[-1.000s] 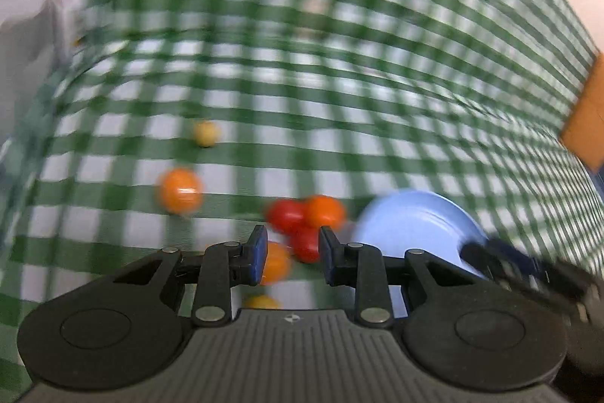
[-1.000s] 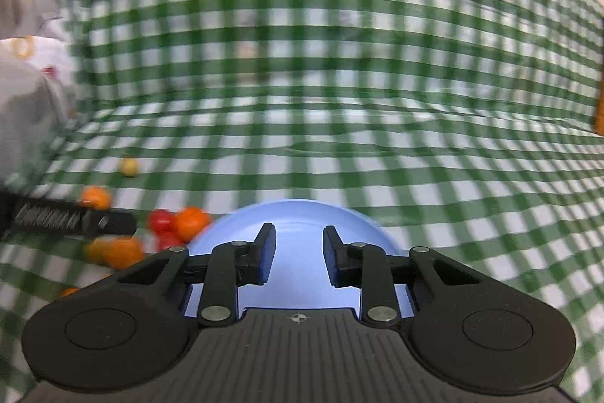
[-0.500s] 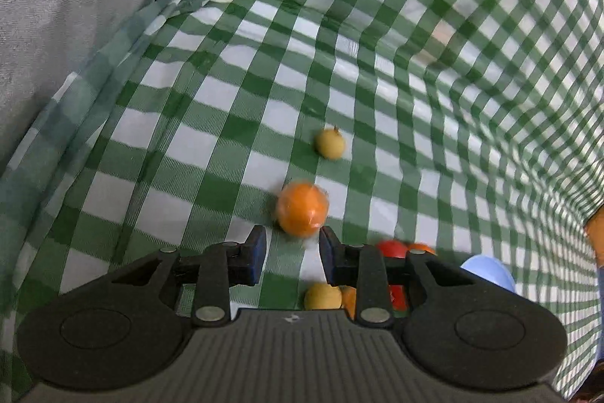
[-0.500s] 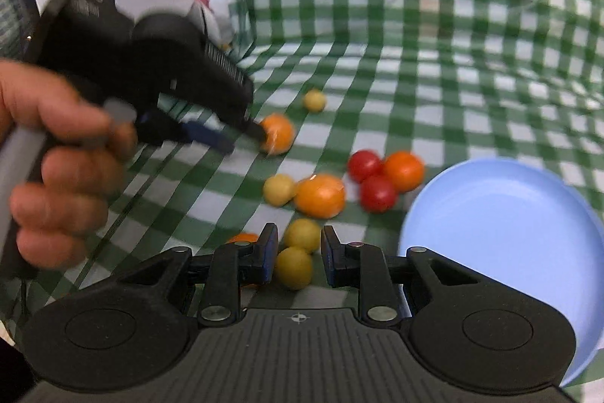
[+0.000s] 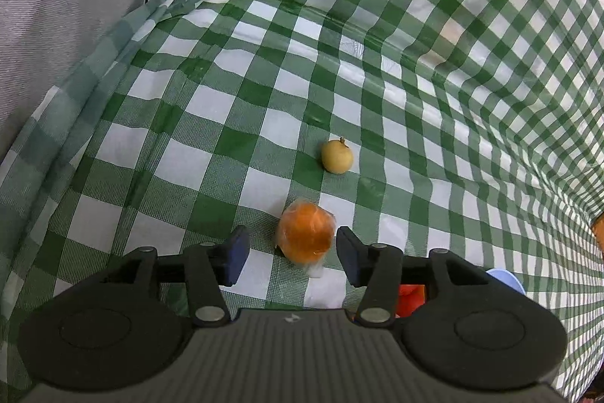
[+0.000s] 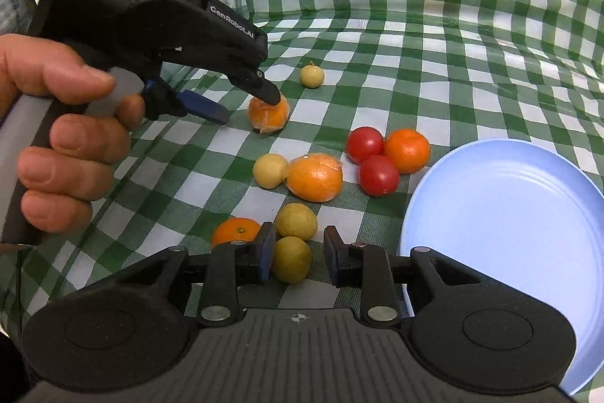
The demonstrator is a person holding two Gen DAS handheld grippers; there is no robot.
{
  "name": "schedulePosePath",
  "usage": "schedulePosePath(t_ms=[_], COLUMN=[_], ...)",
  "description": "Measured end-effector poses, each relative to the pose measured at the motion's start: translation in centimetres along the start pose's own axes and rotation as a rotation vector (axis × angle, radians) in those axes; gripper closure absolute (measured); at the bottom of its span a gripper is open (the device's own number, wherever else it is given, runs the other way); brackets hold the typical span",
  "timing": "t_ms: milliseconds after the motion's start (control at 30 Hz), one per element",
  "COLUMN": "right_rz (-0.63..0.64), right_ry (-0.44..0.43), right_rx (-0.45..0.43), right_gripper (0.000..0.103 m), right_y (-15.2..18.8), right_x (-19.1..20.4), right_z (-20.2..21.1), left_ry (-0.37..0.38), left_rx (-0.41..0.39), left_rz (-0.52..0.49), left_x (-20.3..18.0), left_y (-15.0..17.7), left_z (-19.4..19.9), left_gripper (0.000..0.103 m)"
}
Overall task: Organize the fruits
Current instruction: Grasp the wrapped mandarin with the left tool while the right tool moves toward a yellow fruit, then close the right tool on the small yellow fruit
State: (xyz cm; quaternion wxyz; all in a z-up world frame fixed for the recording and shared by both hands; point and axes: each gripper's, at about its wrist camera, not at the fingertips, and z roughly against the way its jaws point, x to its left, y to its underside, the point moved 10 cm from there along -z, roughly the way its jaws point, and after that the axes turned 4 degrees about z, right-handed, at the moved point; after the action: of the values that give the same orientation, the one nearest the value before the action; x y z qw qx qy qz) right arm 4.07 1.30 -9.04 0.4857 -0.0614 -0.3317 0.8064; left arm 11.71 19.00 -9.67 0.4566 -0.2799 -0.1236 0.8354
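- Left wrist view: the left gripper points down at a wrapped orange on the checked cloth. Its jaws are opening, with the orange between them; there is a gap on each side and neither pad presses on it.
- A small yellow fruit lies just beyond the orange, apart from it.
- In the right wrist view the same gripper, held in the person's hand, has one finger over the top of that orange and the other well off to the side.
- The right gripper is low over another yellow fruit. Its jaws are narrow and are opening slightly; the fruit sits between them, close to the left pad, with a gap to the right pad. I judge nothing is gripped.
- The blue plate lies to the right, with nothing on the part in view. The rest of the fruit sits loose on the cloth: two tomatoes, two more oranges and further yellow fruits.
- Step in hand, as I read it: both grippers are lining up for a first pick.
- Next, each should settle lower around its fruit and close gently. The plastic wrap could slip, and round fruit could roll.
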Motion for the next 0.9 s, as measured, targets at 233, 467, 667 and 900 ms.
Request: schedulePosePath(t_ms=[233, 467, 667, 900], right_rz=[0.026, 0.049, 0.058, 0.060], right_ry=[-0.010, -0.033, -0.038, -0.012], right_rx=[0.024, 0.046, 0.042, -0.005], right_gripper=[0.073, 0.073, 0.073, 0.083], right_y=[0.2, 0.5, 0.6, -0.1], right_x=[0.0, 0.6, 0.7, 0.2], right_z=[-0.1, -0.1, -0.2, 0.4], left_ry=[-0.008, -0.022, -0.018, -0.006], left_rx=[0.007, 0.017, 0.012, -0.012], left_rz=[-0.013, -0.048, -0.079, -0.127], left_x=[-0.3, -1.0, -1.3, -1.9], left_y=[0.0, 0.6, 0.6, 0.3], left_z=[-0.8, -1.2, -1.3, -0.7], left_gripper=[0.047, 0.049, 0.064, 0.065])
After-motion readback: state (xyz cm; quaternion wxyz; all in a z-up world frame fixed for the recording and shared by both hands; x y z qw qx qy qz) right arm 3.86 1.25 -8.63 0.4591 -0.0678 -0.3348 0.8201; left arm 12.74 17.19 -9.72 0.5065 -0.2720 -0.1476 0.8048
